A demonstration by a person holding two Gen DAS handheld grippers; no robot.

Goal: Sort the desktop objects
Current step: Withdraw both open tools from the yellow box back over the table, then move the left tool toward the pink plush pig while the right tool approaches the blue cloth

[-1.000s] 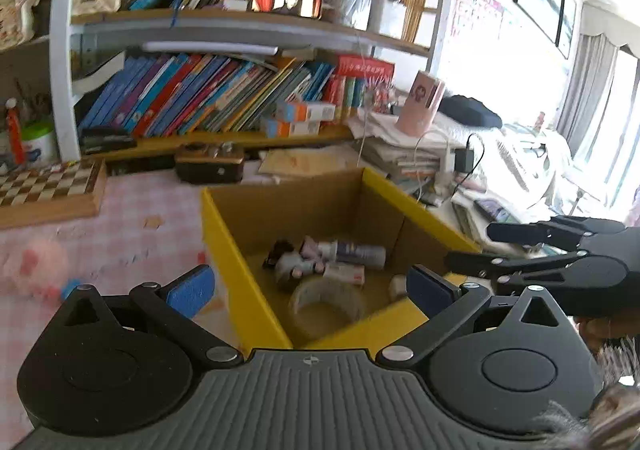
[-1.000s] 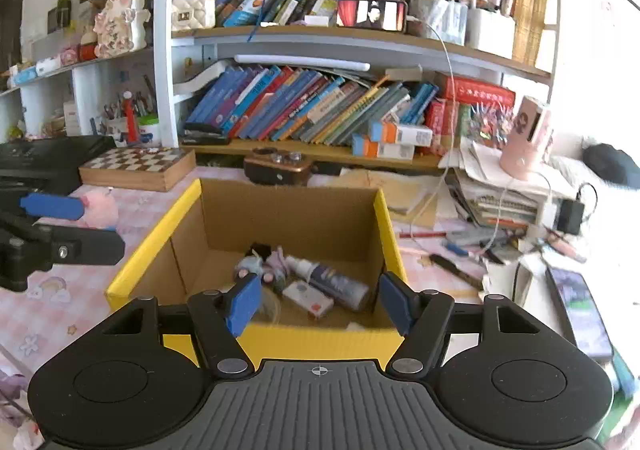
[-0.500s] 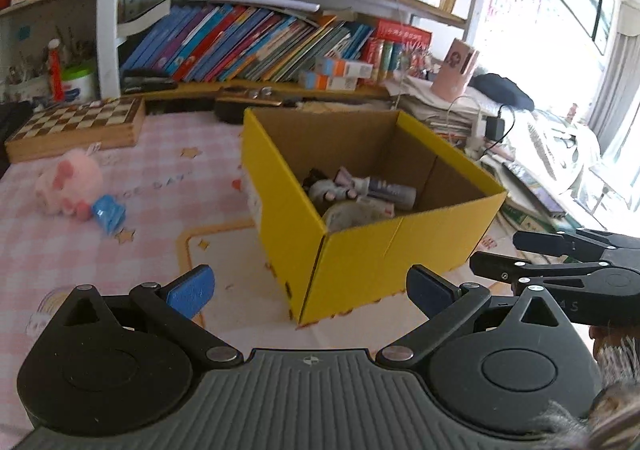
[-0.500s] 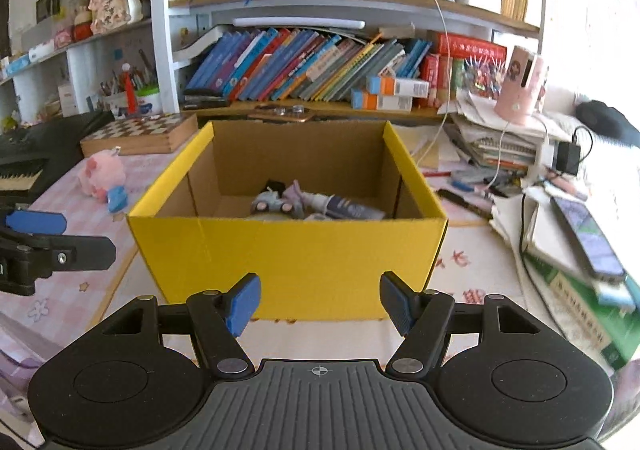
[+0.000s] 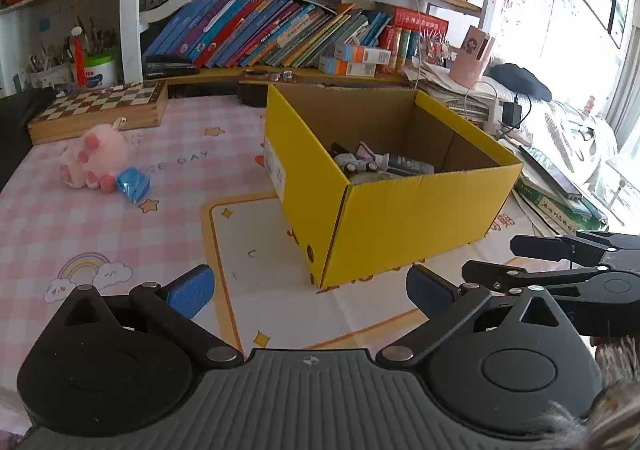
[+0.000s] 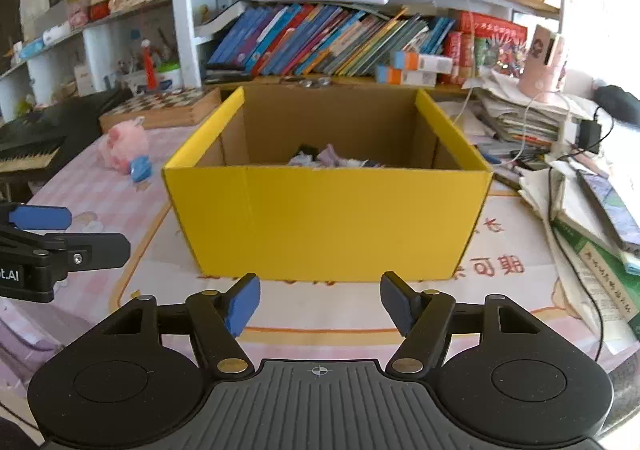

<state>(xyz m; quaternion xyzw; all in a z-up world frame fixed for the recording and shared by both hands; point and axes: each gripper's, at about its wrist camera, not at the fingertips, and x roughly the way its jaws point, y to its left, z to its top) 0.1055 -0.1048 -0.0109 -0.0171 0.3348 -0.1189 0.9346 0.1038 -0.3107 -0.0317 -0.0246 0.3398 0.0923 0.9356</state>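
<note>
Yellow box (image 6: 326, 218) — just beyond right gripper (image 6: 319, 300)

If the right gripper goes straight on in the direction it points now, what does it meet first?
Most likely the near wall of the yellow box, which fills the view straight ahead of the open, empty right gripper. Since it points somewhat downward, it might touch the printed mat first; depth is unclear.

I saw a cardboard box (image 6: 326, 218), matt yellow outside and raw brown inside. The tablecloth (image 5: 100, 226) looked smooth, with a slight sheen. A fluffy pink plush (image 5: 94, 158) lay beside a crinkly blue wrapper (image 5: 133, 184). The chessboard (image 5: 102, 110) was varnished wood. My grippers' bodies were matt black plastic with blue pads (image 6: 242, 304).
</note>
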